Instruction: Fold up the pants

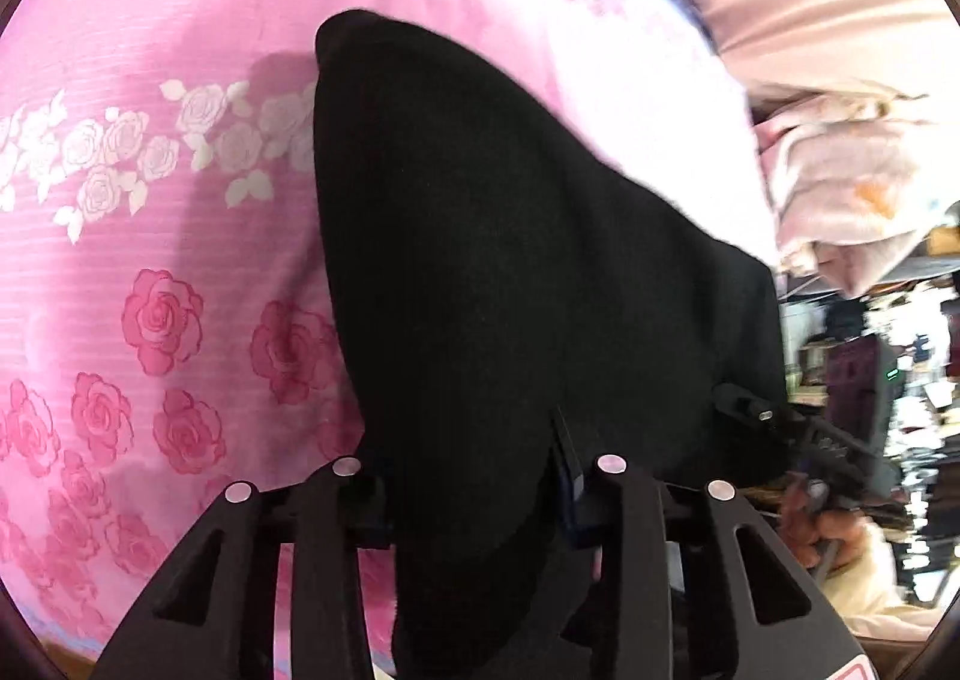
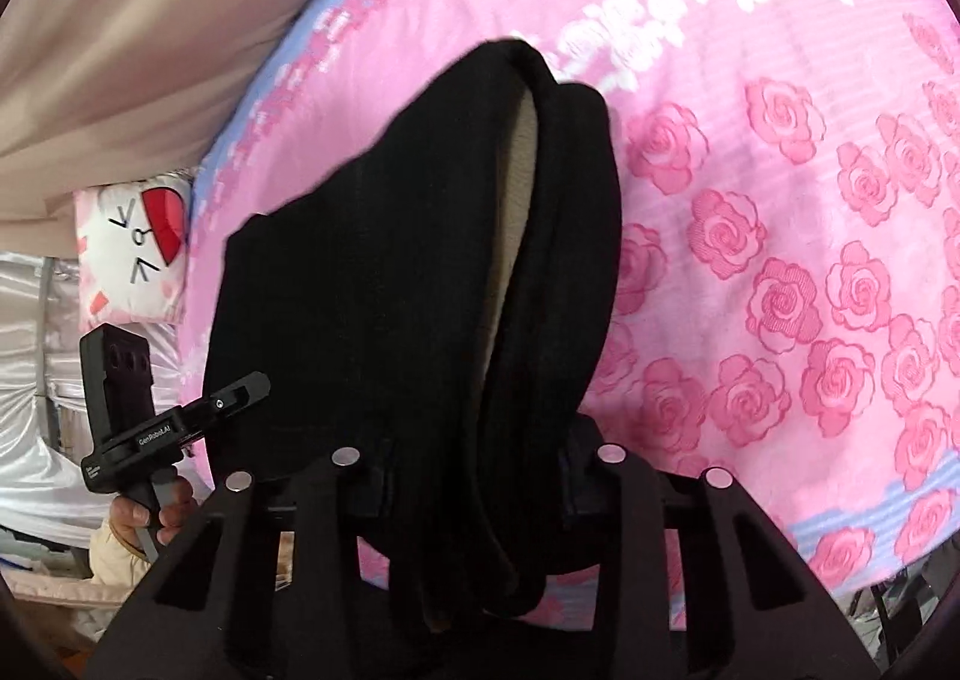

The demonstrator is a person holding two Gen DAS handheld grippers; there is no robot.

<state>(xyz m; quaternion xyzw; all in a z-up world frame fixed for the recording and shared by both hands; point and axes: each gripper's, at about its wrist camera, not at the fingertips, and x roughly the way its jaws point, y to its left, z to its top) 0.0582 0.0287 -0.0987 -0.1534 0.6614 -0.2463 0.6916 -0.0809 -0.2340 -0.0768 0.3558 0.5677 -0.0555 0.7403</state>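
Black pants [image 1: 492, 272] are held up over a bed, draped in a thick fold; a pale lining is seen inside the fold in the right wrist view. The cloth runs from each camera's 6 o'clock up toward 12. The left gripper [image 1: 474, 476] is clamped on one edge, cloth bunched between its fingers [image 1: 612, 494]. The right gripper [image 2: 474, 470] is likewise closed on the pants, fabric filling the gap between its fingers [image 2: 618, 488]. Beneath lies a pink rose-print bedspread [image 1: 150, 272], spread flat. In the right wrist view the left gripper appears at 8 o'clock, gripped by a hand [image 2: 141, 518]; a white cushion with a red heart [image 2: 132, 248] is noted at 9 o'clock.
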